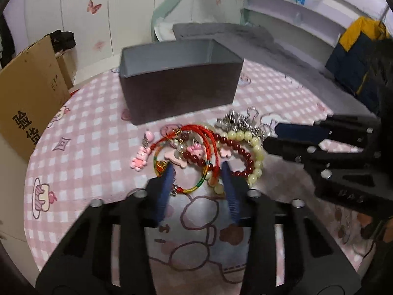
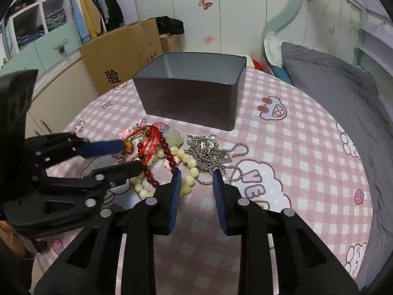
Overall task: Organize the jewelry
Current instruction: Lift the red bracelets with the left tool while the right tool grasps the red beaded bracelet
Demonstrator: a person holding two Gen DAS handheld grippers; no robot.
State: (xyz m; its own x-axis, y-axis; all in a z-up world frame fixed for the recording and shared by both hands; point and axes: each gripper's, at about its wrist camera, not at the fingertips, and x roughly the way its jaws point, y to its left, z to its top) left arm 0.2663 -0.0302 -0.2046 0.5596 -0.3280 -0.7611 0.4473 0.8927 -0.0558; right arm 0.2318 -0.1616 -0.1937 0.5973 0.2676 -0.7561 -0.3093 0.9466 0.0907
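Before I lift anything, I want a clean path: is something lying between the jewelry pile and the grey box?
Nothing visible does. Only bare checked tablecloth separates the jewelry pile from the open grey box; both grippers sit on the pile's near side.

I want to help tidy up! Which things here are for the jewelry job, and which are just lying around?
For the job:
red cord bracelet
dark red bead bracelet
pale bead bracelet
silver chain
pink charm
gray box

Just lying about:
cardboard box
gray pillow
hanging clothes

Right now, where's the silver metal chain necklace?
In the right wrist view, the silver metal chain necklace lies at the pile's right end, beside the pale yellow bead bracelet, before the grey box.
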